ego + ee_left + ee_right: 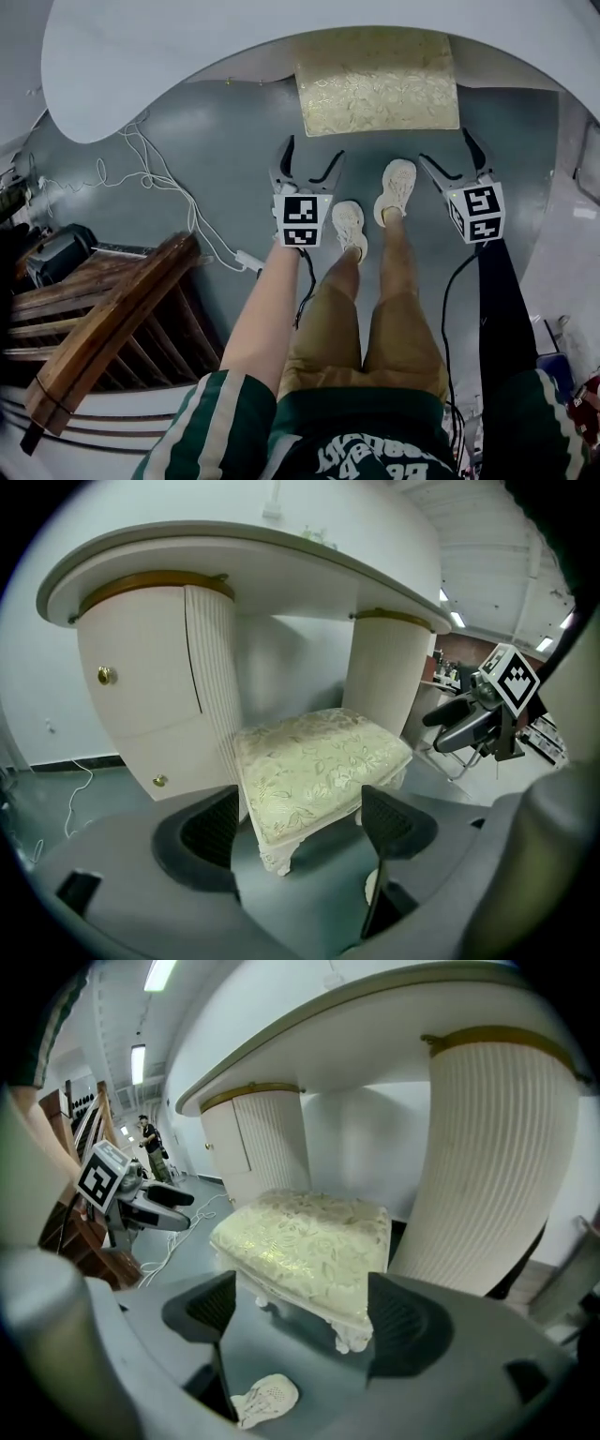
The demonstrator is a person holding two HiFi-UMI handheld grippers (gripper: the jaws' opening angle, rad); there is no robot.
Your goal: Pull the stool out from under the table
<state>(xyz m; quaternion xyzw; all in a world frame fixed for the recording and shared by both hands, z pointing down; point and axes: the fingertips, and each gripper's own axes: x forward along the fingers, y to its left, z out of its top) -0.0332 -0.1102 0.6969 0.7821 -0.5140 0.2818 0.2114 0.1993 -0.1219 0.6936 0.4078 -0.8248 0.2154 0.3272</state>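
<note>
The left claw [312,150] hangs in the air with its jaws spread wide; no pad touches anything, and in the left gripper view the stool's near left corner shows past the gap, apart from both pads. It sits short of the stool [377,82], over the grey floor [216,159]. Behind the stool on the left, the desk's left pedestal [141,696] has a shut door with a small brass knob [106,675]; what is inside cannot be seen. The stool stands upright on its short white feet on the floor, in the knee recess between the two pedestals, its far edge tucked under the front edge of the desk [187,47]. Its pale flowered cushion is oblong, with the long axis running left to right along that front edge and one long side facing the person's shoes [349,228]. The right claw [445,147] is also wide open and empty, held off the stool's near right corner, just in front of the ribbed right pedestal [497,1166].
</note>
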